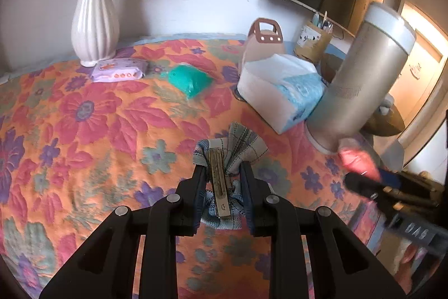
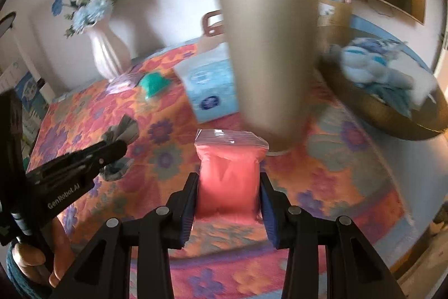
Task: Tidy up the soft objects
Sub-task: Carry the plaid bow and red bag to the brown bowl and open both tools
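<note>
Left hand-held gripper (image 1: 222,167) clamping plaid bow clip (image 1: 232,147)

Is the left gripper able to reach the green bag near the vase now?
Probably not yet. The left gripper is shut on a plaid hair bow with a metal clip, so its jaws are occupied. The way across the floral cloth to the green bag looks free, though.
</note>
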Action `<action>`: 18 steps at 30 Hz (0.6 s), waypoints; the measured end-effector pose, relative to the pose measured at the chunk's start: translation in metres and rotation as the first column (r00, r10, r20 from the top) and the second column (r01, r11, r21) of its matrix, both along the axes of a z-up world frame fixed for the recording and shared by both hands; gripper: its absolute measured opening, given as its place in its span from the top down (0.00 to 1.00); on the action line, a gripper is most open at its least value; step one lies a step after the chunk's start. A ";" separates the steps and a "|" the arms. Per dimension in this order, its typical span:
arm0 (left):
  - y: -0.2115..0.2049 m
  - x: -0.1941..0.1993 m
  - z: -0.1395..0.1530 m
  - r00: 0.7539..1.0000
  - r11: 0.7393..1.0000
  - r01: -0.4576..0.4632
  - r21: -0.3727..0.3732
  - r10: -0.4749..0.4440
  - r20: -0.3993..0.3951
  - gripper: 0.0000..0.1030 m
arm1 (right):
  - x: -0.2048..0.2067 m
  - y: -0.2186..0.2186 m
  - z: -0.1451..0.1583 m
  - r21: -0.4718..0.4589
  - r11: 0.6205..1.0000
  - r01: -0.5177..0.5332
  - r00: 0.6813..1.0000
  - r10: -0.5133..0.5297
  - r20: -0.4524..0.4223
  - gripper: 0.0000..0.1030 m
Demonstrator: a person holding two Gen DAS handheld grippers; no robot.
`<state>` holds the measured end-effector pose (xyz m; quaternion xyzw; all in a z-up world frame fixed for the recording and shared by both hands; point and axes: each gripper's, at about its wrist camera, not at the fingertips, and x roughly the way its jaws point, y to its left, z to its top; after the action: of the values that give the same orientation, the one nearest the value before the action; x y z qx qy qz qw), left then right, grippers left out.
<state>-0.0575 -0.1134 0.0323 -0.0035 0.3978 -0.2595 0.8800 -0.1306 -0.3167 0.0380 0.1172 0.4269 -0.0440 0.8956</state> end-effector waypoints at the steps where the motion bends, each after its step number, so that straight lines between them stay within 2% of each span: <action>1: 0.000 -0.001 -0.001 1.000 1.000 -0.003 0.003 0.003 0.001 0.80 | -0.004 -0.004 0.002 -0.004 1.000 0.011 1.000 -0.011 0.003 0.61; 9: 0.012 0.002 -0.001 1.000 0.997 -0.018 -0.072 0.017 -0.016 0.80 | -0.011 -0.022 0.008 0.006 0.999 0.052 0.999 -0.052 0.000 0.61; 11: 0.010 -0.001 0.000 1.000 0.997 0.008 -0.080 -0.009 -0.017 0.80 | -0.013 -0.027 0.013 0.012 0.998 0.068 0.998 -0.068 0.011 0.61; 13: 0.007 -0.003 0.002 0.997 0.990 0.061 -0.126 -0.066 -0.040 0.80 | -0.017 -0.032 0.019 0.012 0.997 0.080 0.997 -0.081 0.022 0.61; 15: 0.004 -0.008 0.006 0.983 0.965 0.137 -0.224 -0.160 -0.088 0.80 | -0.023 -0.037 0.028 0.007 0.996 0.092 0.995 -0.092 0.041 0.61; 16: 0.002 -0.012 0.011 0.978 0.950 0.163 -0.266 -0.191 -0.084 0.80 | -0.026 -0.040 0.032 0.002 0.995 0.097 0.994 -0.097 0.052 0.61; 18: -0.007 -0.020 0.023 0.968 0.929 0.213 -0.303 -0.243 -0.064 0.80 | -0.035 -0.047 0.042 -0.012 0.994 0.111 0.991 -0.110 0.076 0.61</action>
<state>-0.0772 -0.1207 0.0550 -0.1009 0.3964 -0.4158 0.8123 -0.1653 -0.3635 0.0803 0.1350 0.3853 -0.0926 0.9081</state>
